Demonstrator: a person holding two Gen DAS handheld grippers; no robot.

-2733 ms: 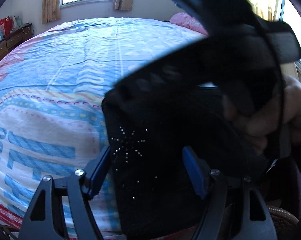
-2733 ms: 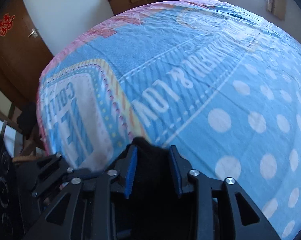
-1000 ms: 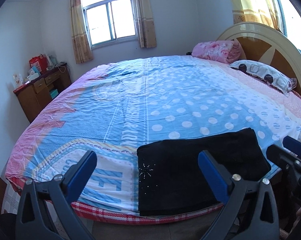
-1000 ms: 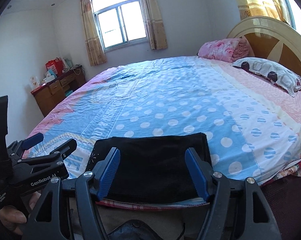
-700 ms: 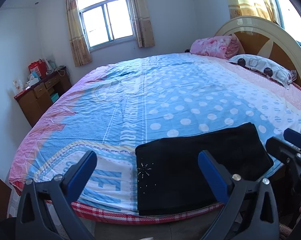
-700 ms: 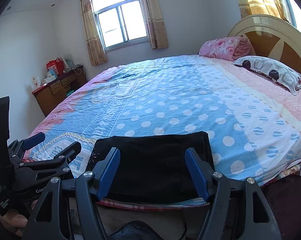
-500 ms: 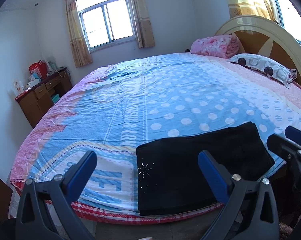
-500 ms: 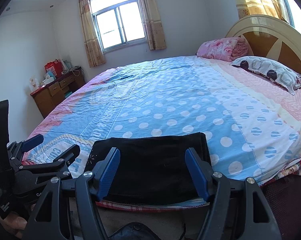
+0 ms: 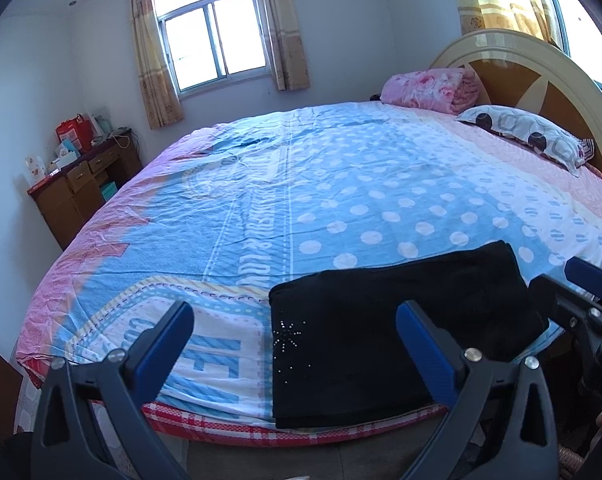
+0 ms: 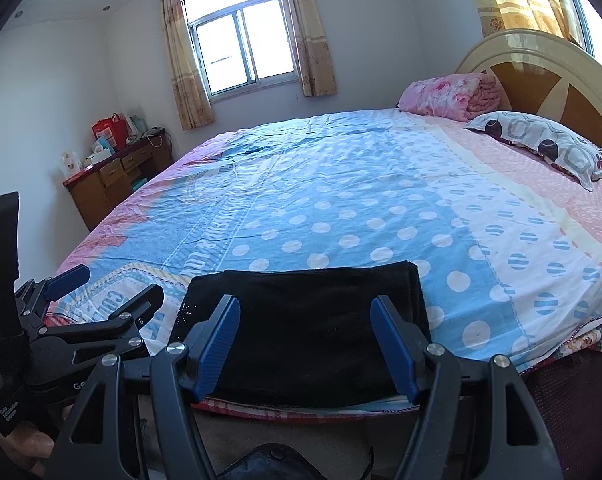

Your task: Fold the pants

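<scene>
I had both grippers held back from the near edge of the bed (image 9: 381,184), each pointed down toward the pants (image 9: 397,328). The pants lay folded into a flat black rectangle on the sheet at the bed's near edge, at about 6 o'clock in both wrist views, with a small starburst of studs at their left end.

My left gripper (image 9: 295,344) stood wide open, its blue pads spread far apart and nothing between them; the pants showed beyond the gap, untouched. My right gripper (image 10: 305,340) was also open, somewhat narrower, pads clear of the cloth and gripping nothing. In the right wrist view the left gripper sat at 8 o'clock, with part of a hand under it at the lower left corner. In the left wrist view the right gripper's tip came in at 4 o'clock.

Farther off, a spotted pillow (image 10: 549,144) and a pink blanket (image 10: 449,96) lay at 2 o'clock by the headboard (image 10: 549,68). A window (image 10: 241,44) was at 12 o'clock, a dresser (image 10: 113,176) at 10 o'clock.
</scene>
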